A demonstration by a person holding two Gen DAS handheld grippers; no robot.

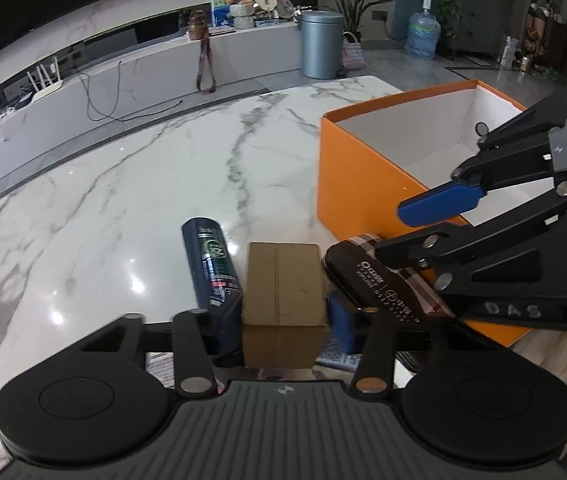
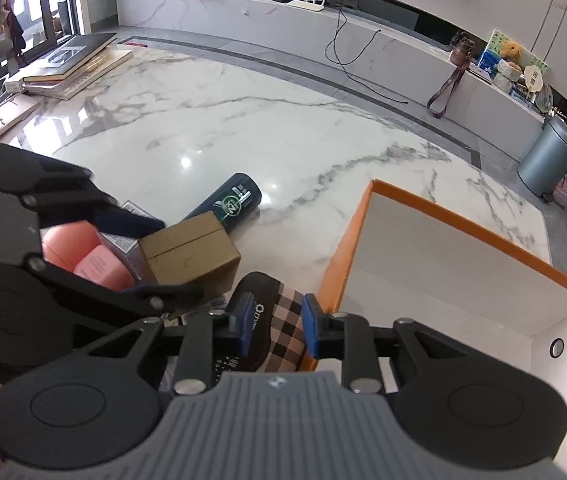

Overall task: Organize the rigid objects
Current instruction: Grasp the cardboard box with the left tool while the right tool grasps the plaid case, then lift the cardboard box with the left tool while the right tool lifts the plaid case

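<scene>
A brown cardboard box [image 1: 283,280] lies on the marble table [image 1: 143,200], and my left gripper [image 1: 285,316] is shut on it, one pad against each side. The right wrist view shows the same grip on the cardboard box [image 2: 191,256] from the side. A dark green-labelled bottle [image 1: 211,264] lies just left of the box. To its right, a black and plaid case [image 2: 275,320] leans by the wall of the orange box [image 2: 483,240]. My right gripper [image 2: 277,328] is shut on the case, a blue pad on each flank.
The open orange box [image 1: 363,168] has a white, empty inside and stands at the table's right. Pink containers [image 2: 95,264] and a small printed carton [image 2: 123,244] sit behind the left gripper. Stacked books [image 2: 71,64] lie at the table's far left corner.
</scene>
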